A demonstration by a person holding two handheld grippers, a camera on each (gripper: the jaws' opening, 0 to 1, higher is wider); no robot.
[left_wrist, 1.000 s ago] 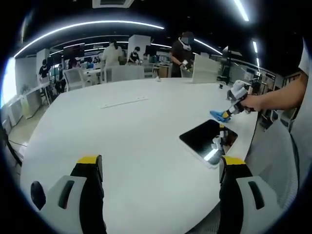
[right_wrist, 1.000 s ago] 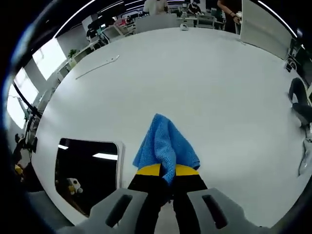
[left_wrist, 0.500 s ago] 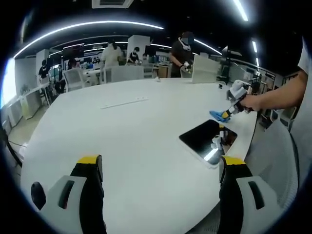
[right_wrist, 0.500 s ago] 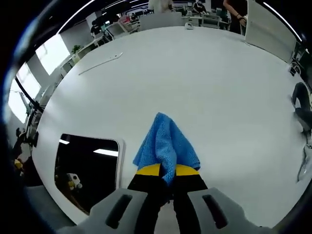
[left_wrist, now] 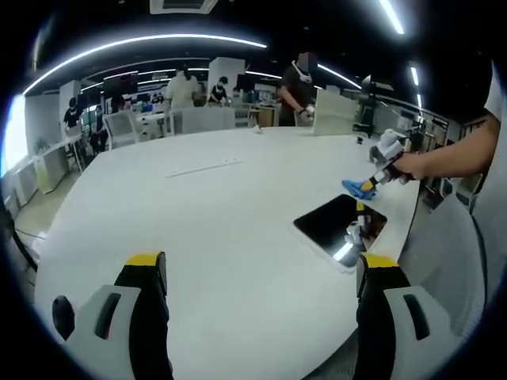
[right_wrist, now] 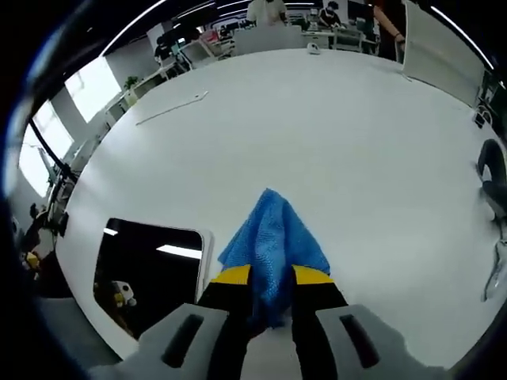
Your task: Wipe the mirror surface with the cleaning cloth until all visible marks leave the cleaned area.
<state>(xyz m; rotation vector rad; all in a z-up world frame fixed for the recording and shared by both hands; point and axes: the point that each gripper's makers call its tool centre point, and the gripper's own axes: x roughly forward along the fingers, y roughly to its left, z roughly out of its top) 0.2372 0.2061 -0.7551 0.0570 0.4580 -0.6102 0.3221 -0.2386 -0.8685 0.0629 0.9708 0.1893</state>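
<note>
I am pinching the blue cleaning cloth (right_wrist: 273,237) in my right hand-held gripper (right_wrist: 265,289); the mirror (right_wrist: 150,273) lies just to its left on the tabletop (right_wrist: 333,142), while my left hand-held gripper (left_wrist: 257,273) is hanging spread, farther off.

Mirror (right_wrist: 150,273) on table (right_wrist: 333,142), left of cloth (right_wrist: 273,245)

No readable text or labels.

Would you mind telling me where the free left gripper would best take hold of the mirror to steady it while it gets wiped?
Probably the pale border of the mirror along the edge nearest the left gripper, approached low across the white table. It lies flat near the table's edge, so only the rim offers a grip, and this leaves the glass free for the blue cloth in the right gripper.
</note>
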